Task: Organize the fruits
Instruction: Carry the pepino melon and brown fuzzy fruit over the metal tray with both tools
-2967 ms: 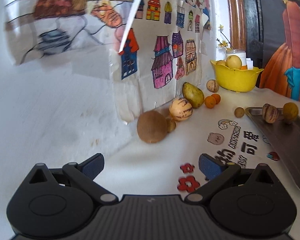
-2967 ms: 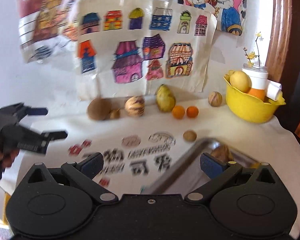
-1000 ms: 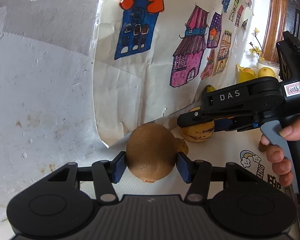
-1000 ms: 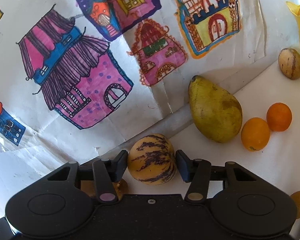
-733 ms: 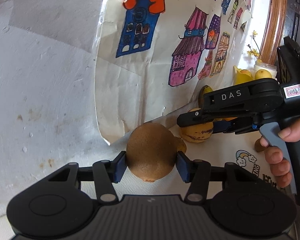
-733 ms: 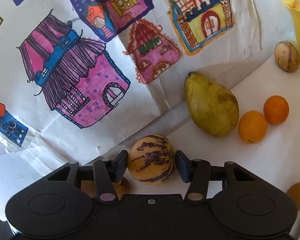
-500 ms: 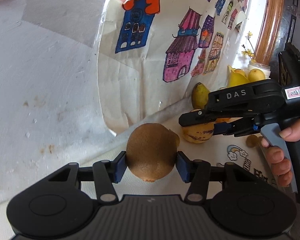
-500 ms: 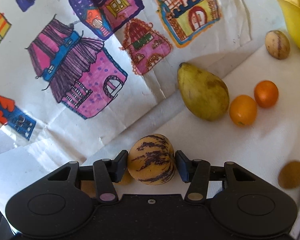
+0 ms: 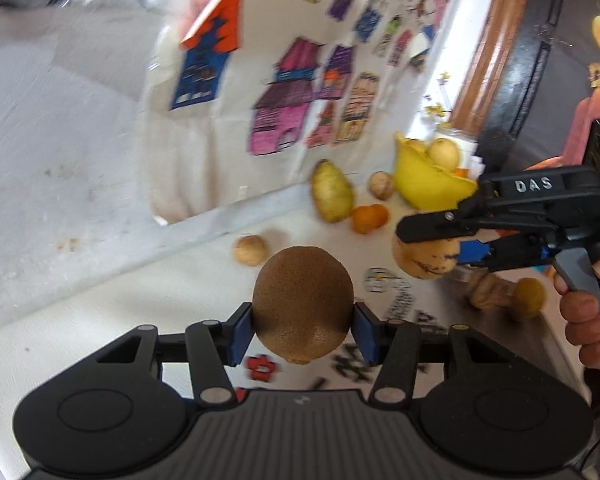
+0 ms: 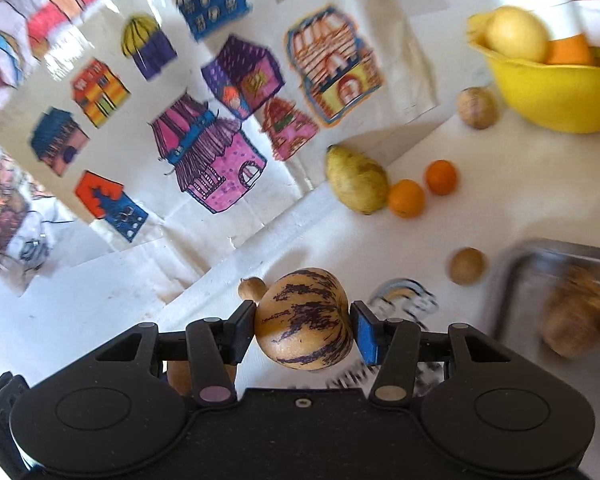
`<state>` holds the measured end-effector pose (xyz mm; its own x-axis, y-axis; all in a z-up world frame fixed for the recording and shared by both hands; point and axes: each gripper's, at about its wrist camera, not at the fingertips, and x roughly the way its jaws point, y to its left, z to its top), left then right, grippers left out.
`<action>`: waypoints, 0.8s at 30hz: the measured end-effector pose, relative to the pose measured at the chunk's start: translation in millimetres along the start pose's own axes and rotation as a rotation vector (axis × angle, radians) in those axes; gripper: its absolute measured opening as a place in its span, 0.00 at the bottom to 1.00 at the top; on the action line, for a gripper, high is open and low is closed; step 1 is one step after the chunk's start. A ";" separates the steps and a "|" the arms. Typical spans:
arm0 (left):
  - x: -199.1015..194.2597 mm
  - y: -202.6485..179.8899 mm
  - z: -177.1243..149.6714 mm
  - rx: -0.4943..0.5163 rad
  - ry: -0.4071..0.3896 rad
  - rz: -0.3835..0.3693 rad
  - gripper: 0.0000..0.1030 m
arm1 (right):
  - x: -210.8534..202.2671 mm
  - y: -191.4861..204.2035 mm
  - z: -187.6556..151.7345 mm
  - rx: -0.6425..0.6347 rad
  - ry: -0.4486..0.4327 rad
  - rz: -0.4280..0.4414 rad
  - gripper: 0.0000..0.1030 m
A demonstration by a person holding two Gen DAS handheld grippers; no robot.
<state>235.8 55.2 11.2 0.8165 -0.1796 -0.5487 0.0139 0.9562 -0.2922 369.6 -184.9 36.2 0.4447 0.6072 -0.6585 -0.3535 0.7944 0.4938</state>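
My left gripper (image 9: 302, 332) is shut on a brown kiwi (image 9: 302, 304) and holds it above the white table (image 9: 100, 312). The right gripper (image 10: 303, 330) is shut on a yellow melon with purple stripes (image 10: 305, 319), also lifted off the table. In the left wrist view that right gripper (image 9: 432, 246) hangs to the right with the striped melon (image 9: 426, 257) in it, a hand (image 9: 584, 320) on its handle. A metal tray (image 10: 540, 264) lies at the right and holds a striped fruit (image 10: 574, 320). In the left wrist view a yellowish fruit (image 9: 530, 300) sits in it too.
Against the back wall lie a green pear (image 10: 356, 180), two small oranges (image 10: 406, 198), a striped fruit (image 10: 478, 110) and a yellow bowl (image 10: 552, 92) with fruit. A small brown fruit (image 10: 466, 266) sits near the tray, another (image 10: 252, 288) behind the melon. Drawings of houses (image 10: 216, 160) cover the wall.
Both grippers have risen and drawn back from the wall with their fruit; the kiwi and melon are off the table. The tray has come into the right wrist view.
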 end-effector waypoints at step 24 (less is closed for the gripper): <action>32.4 -129.9 -14.4 0.115 0.042 -0.204 0.55 | -136.6 -92.4 -57.1 0.033 -0.158 -0.223 0.52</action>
<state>252.1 -78.2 20.1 0.7651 -0.3794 -0.5203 0.2443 0.9186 -0.3106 294.5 -342.0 48.1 0.6325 0.4093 -0.6576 -0.2064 0.9073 0.3662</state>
